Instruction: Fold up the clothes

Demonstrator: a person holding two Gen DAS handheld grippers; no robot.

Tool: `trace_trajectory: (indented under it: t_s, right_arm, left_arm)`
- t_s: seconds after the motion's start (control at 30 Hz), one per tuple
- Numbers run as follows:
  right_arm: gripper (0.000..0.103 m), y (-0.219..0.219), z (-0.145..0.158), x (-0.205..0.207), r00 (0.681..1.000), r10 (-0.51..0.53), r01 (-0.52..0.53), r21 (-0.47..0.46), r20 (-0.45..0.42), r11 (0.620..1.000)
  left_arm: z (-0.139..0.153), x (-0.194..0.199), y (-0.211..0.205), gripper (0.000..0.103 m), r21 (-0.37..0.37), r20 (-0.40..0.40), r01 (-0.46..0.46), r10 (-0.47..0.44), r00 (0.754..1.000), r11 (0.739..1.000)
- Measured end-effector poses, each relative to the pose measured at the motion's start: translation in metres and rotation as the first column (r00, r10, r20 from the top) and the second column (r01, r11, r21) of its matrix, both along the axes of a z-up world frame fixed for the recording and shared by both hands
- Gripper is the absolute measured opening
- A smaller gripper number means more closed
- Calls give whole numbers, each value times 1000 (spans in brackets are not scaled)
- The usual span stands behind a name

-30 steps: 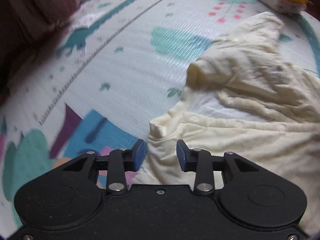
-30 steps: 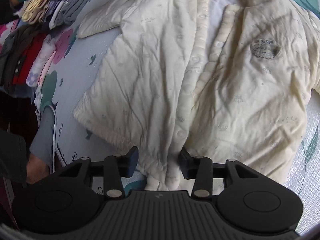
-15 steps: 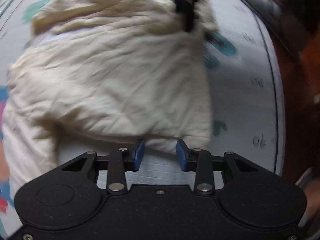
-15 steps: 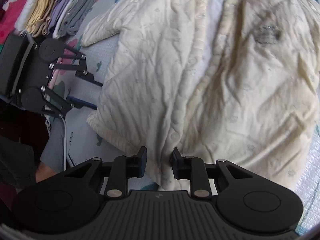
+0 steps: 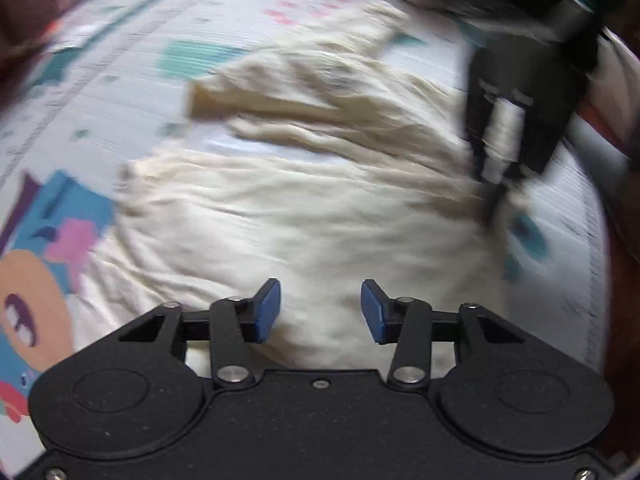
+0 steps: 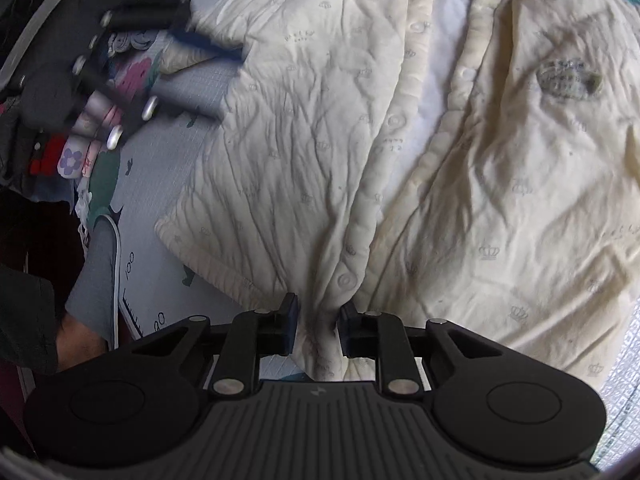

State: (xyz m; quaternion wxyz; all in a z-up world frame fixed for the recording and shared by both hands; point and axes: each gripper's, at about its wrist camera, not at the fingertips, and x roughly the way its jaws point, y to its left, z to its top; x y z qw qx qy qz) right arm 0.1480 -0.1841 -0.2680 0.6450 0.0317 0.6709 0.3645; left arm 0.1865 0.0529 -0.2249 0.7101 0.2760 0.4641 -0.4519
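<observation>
A cream baby jacket point(image 6: 460, 152) lies open and wrinkled on the patterned play mat, with a snap placket down the middle and a crest patch on one chest. It also shows in the left wrist view point(image 5: 304, 208). My right gripper point(image 6: 319, 326) is closed on the bottom end of the placket, with the cloth bunched between the pads. It shows blurred in the left wrist view point(image 5: 496, 188). My left gripper point(image 5: 320, 312) is open and empty over the jacket's near side panel. In the right wrist view it appears blurred point(image 6: 212, 46) at the jacket's sleeve edge.
The play mat point(image 5: 120, 80) spreads around the jacket. A row of folded clothes point(image 6: 76, 148) lies at the mat's left edge in the right wrist view. A grey-sleeved arm point(image 6: 96, 268) rests at the lower left. Dark floor borders the mat point(image 5: 624, 280).
My right gripper has closed on the placket's bottom end. My left gripper has swung across the jacket's side toward the sleeve, still open. Both views are motion-blurred.
</observation>
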Motion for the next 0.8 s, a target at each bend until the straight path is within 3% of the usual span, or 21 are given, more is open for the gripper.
trace_trajectory:
  t_s: [0.03,0.1,0.17,0.27,0.33,0.4,0.47,0.57,0.6,0.67,0.73,0.77,0.8]
  right_arm:
    - [23,1,0,1,1000,4,-4,-4,3,1000]
    - [20,2,1,1,1000,18,-18,-12,11,1000]
    - [19,1,0,1,1000,17,-17,-14,17,1000]
    - [19,0,0,-2,1000,12,-12,-8,14,1000]
    - [19,-2,4,-1,1000,20,-20,-13,21,1000]
    - [21,-2,13,0,998,44,-43,-25,50,999]
    - [21,-1,24,2,992,77,-72,-48,100,996]
    - [22,12,39,11,964,117,-101,-77,239,992]
    - [23,17,43,14,950,130,-109,-87,284,990]
    - [23,29,52,20,910,164,-133,-108,380,985]
    - [23,56,57,32,843,214,-179,-118,493,977]
    - [23,66,56,42,827,213,-181,-113,521,977]
    - [23,74,54,56,822,193,-164,-102,536,981]
  left_arm:
    - [-12,6,-2,45,66,-39,6,-3,999,998]
    - [-10,9,-3,46,62,-42,59,-56,997,996]
    - [4,19,2,45,-11,-41,0,0,999,1000]
    - [17,37,17,45,-114,-71,-131,123,990,985]
    - [23,48,40,45,-106,-72,-212,205,976,971]
    - [27,55,68,45,-41,-25,-273,272,962,961]
    - [25,62,102,45,8,1,-374,374,927,927]
    - [16,65,144,45,6,-41,-522,522,852,853]
    - [12,63,147,45,2,-59,-529,528,847,849]
    - [5,57,136,45,10,-27,-472,472,881,881]
    - [-6,54,123,46,74,16,-411,411,912,909]
    - [-16,54,120,46,139,3,-405,409,913,904]
    - [-20,54,117,49,153,0,-427,432,902,891]
